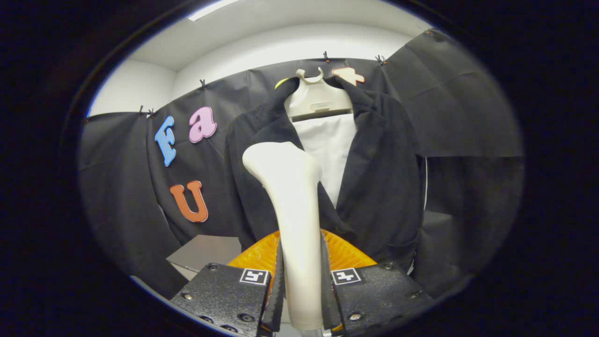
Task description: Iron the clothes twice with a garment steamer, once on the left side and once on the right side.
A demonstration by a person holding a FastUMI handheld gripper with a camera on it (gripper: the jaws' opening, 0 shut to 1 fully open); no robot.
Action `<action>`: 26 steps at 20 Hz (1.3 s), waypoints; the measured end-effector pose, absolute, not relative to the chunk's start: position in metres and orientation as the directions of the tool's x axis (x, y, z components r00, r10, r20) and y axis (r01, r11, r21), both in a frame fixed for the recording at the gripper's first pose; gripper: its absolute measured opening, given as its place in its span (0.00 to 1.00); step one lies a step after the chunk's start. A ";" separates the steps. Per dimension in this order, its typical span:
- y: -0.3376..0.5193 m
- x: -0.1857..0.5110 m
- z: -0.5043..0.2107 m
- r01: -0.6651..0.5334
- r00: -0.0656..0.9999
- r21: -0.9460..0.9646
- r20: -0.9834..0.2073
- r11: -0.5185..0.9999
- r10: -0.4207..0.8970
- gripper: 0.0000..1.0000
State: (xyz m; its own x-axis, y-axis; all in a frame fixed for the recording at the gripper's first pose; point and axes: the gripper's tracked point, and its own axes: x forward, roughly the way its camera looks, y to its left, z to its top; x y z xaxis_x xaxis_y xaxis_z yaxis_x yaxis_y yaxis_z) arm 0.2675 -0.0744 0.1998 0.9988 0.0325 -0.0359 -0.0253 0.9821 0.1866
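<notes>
A cream-white garment steamer (292, 210) stands upright between my fingers, its handle clamped at the bottom and its head rising in front of the clothes. My gripper (302, 276) is shut on that handle, both fingers pressing its sides. Beyond it hangs a black jacket (379, 178) on a pale plastic hanger (317, 100), open at the front over a white panel (330, 145). The steamer head sits against the jacket's left front panel, near the lapel.
An orange ribbed piece (346, 255) shows just behind the fingers, below the jacket. A grey box-like surface (201, 255) lies low to the left. Black cloth walls surround the hanger, with a white wall and ceiling above.
</notes>
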 end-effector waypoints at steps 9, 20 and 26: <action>-0.072 0.288 0.169 0.044 0.996 0.109 -0.079 0.993 -0.035 0.36; -0.073 0.284 0.128 0.064 0.991 0.070 -0.118 0.995 -0.055 0.36; -0.073 0.282 0.107 0.072 0.989 0.049 -0.133 0.996 -0.065 0.36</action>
State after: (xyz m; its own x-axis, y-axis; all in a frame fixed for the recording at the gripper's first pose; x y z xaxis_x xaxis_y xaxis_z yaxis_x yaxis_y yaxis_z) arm 0.2817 -0.0731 0.1067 0.9889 -0.0649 -0.1333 0.0720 0.9962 0.0487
